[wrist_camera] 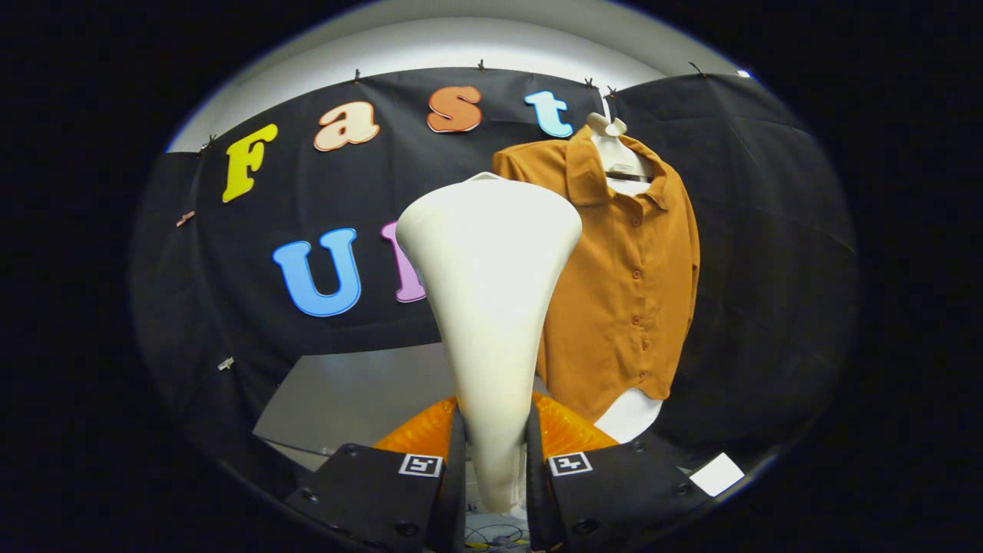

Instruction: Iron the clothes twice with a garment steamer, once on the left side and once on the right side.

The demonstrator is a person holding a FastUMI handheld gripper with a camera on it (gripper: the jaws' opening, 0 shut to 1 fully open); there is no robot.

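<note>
A brown shirt [626,284] hangs on a white hanger [614,150] beyond the fingers, off to their right, apart from the steamer. The cream garment steamer [491,307] stands upright between them; the gripper [495,461] clamps its narrow handle from both sides

bright overhead light | steamer head [488,253] glares, maybe overexposed | strong fisheye bend at edges
</note>
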